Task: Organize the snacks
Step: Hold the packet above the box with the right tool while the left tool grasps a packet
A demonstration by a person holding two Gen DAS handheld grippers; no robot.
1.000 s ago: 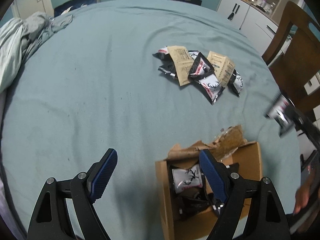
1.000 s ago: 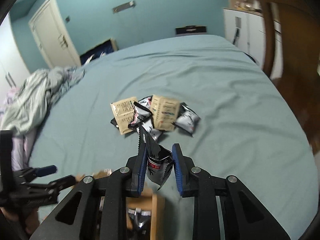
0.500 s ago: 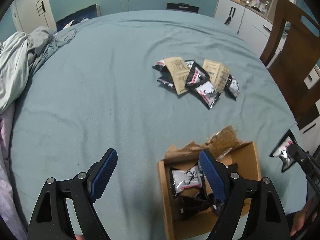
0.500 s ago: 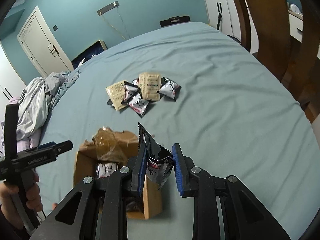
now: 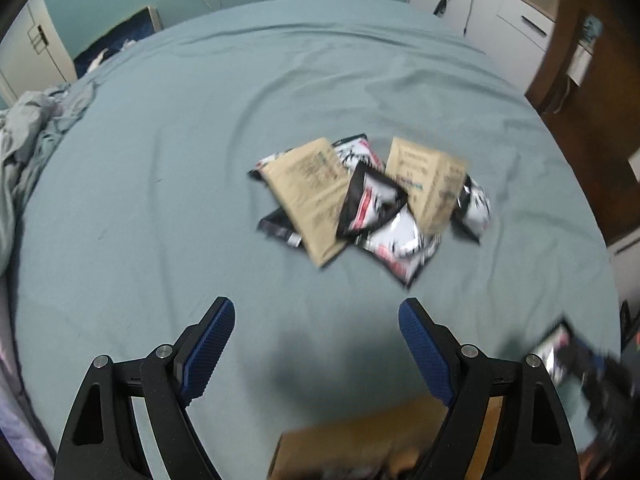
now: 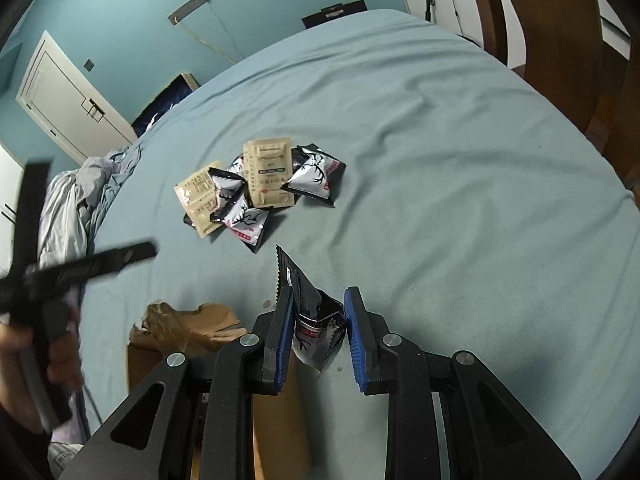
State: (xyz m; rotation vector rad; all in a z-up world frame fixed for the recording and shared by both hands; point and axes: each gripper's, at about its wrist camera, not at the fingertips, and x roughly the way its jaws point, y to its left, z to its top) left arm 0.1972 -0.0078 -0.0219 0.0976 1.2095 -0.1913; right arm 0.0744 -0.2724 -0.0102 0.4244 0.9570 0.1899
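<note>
Right gripper (image 6: 316, 330) clamped on black foil snack packet (image 6: 310, 316); open brown cardboard box (image 6: 276, 412) at 7 o'clock, directly below. Left gripper (image 5: 316, 344) agape, empty; loose packet pile (image 5: 372, 204) at 12 o'clock.

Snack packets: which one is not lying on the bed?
The black packet clamped in the right tongs; the other packets lie heaped on the bed.

Cardboard box (image 5: 360, 444) cut off by the bottom edge beneath the left gripper (image 5: 316, 340), its contents hidden, right gripper (image 5: 588, 376) a blur beside it, printing on the pile of packets (image 5: 368, 200) ahead smeared unreadable
</note>
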